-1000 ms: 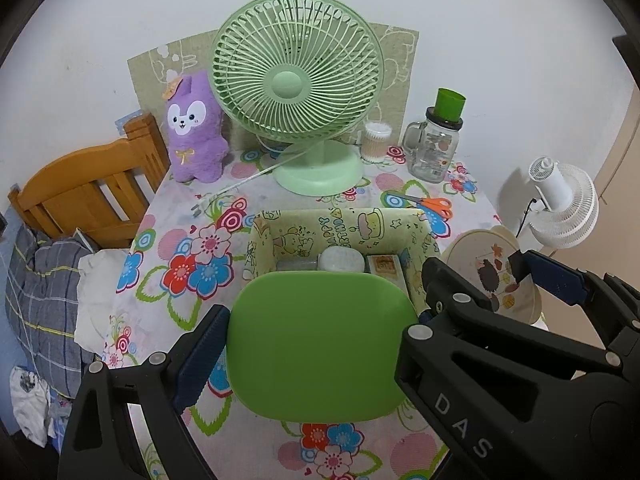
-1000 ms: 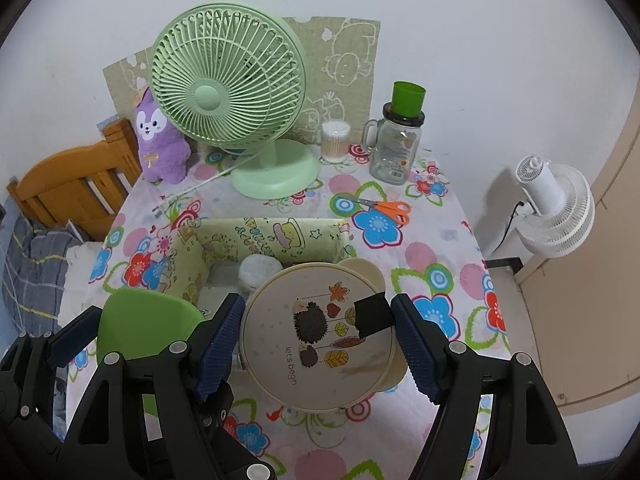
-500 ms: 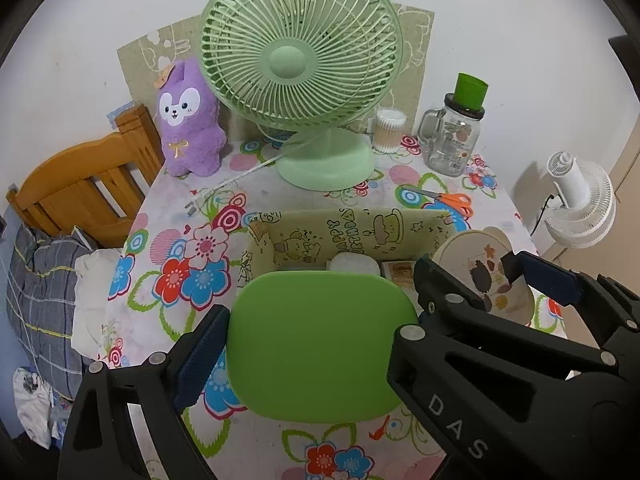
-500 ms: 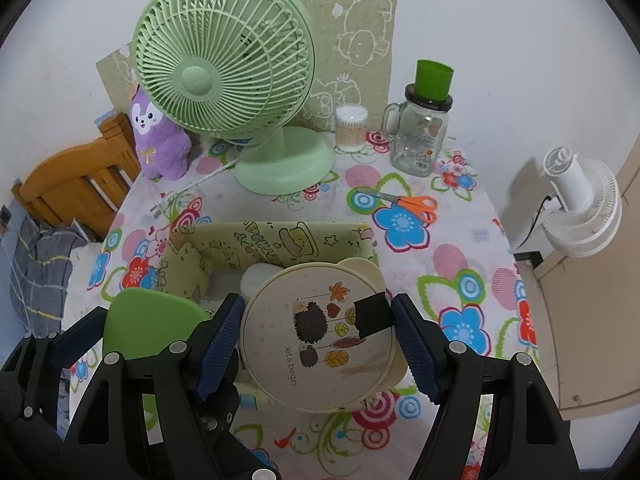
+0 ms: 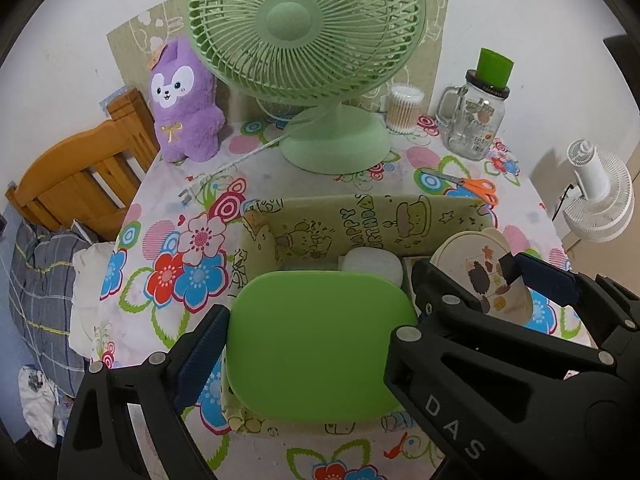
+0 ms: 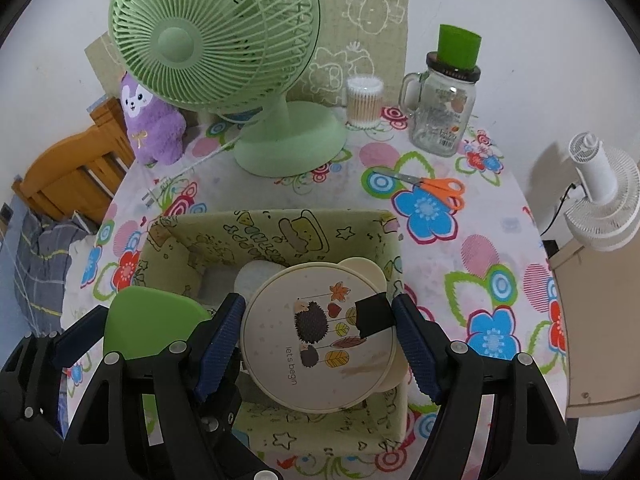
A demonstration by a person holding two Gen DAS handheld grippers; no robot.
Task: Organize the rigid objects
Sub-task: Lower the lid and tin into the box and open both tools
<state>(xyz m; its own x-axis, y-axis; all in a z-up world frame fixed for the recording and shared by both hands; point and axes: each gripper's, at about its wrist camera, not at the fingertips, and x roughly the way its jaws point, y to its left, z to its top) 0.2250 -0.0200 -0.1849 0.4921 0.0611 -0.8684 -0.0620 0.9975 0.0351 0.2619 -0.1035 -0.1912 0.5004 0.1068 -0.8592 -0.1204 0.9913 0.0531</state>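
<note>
While both claws hang over a round table dressed in a glossy flower-print cloth (image 5: 192, 248), the biggest thing ahead of them is a pale green plastic desk fan (image 5: 304, 28) with a ribbed round cage and a domed foot, standing upright beyond the fingertips. Directly beneath the claws sits an open fabric box (image 6: 276, 232), soft-walled, yellow-green, printed with cartoon cakes, its long side running across both views. The left gripper (image 5: 320, 332) is clamped on a smooth, matte green lid (image 5: 320, 344), a rounded rectangle held flat-face up, its long axis spanning from pad to pad, hovering over the box's left part. Just right of it, the right gripper (image 6: 320, 336) pinches a cream round tin (image 6: 320, 336) by its rim, the hedgehog-printed face up and tilted slightly toward the camera, over the box's right half. Farther beyond the fingers stand a fuzzy purple plush (image 5: 184, 104) to the left and a clear glass handled jar (image 6: 440, 112) to the right, with orange-handled scissors (image 6: 436, 192) lying flat before the jar.
</note>
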